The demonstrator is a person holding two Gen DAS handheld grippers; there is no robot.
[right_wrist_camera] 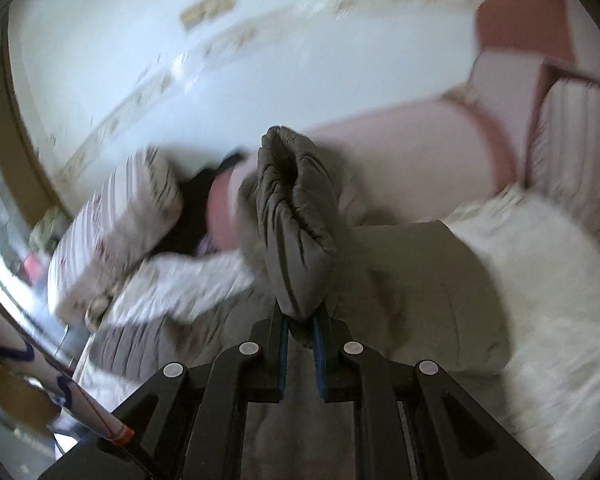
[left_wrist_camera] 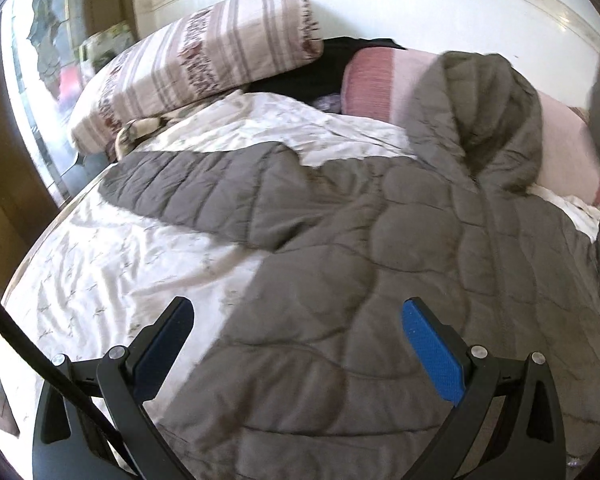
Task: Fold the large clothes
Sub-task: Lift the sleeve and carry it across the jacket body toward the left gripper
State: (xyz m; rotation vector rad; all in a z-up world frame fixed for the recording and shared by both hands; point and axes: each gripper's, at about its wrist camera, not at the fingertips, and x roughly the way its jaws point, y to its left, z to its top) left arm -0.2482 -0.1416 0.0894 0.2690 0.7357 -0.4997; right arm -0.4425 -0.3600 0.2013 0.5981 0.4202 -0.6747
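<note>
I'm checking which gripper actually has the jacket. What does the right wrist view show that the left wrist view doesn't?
Only the right wrist view: the right gripper shut on a bunched fold of the grey quilted jacket.
Only the left wrist view: the left gripper open and holding nothing, with the hood and one sleeve spread flat.
Both: the jacket on the white bedspread and the striped pillow.

Quilted matt grey jacket; glossy crinkled white bedsheet.
</note>
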